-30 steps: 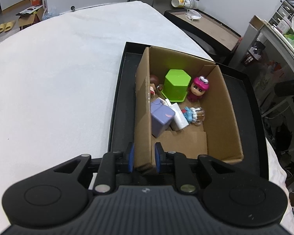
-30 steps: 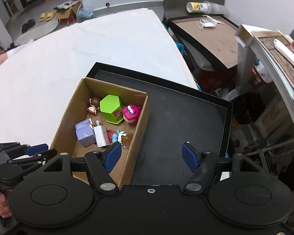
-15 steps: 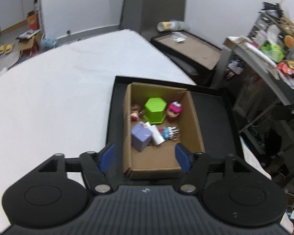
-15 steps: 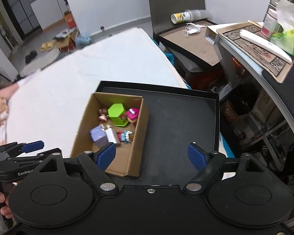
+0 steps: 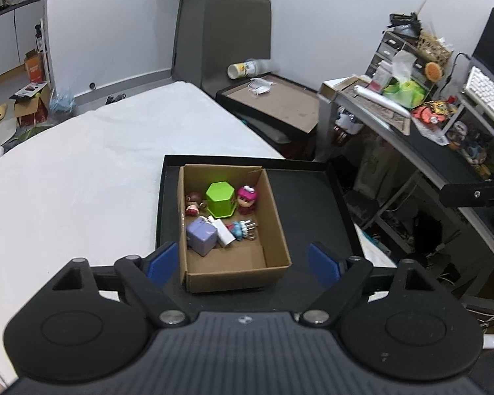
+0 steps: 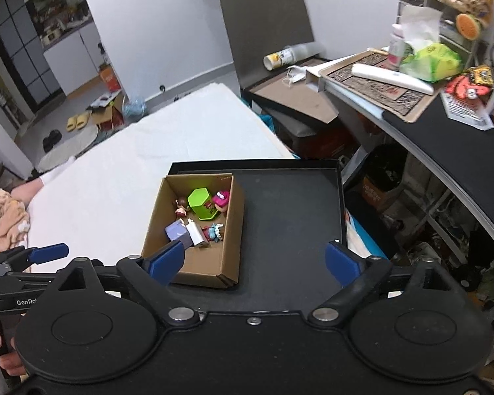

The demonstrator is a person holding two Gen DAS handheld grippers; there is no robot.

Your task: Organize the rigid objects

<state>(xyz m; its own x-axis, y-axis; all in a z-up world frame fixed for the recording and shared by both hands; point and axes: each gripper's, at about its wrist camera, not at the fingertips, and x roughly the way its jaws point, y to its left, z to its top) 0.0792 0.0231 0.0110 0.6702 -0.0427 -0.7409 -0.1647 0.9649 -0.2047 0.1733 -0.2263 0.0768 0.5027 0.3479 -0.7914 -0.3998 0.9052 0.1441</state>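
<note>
Hovering both grippers, left and right, jaws wide and empty, above the box of toys on the tray's left side, we judge sorting finished, needing only withdrawal.

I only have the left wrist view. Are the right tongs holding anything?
Observer: No. The right tongs are open and empty above the black tray; the cardboard box shows behind their left pad.
Operator: Where are my left tongs from there?
Observer: The left tongs show at the far left, over the white surface, beside the box.
Operator: Anything else there?
Observer: A beige cloth lies at the left edge.
</note>
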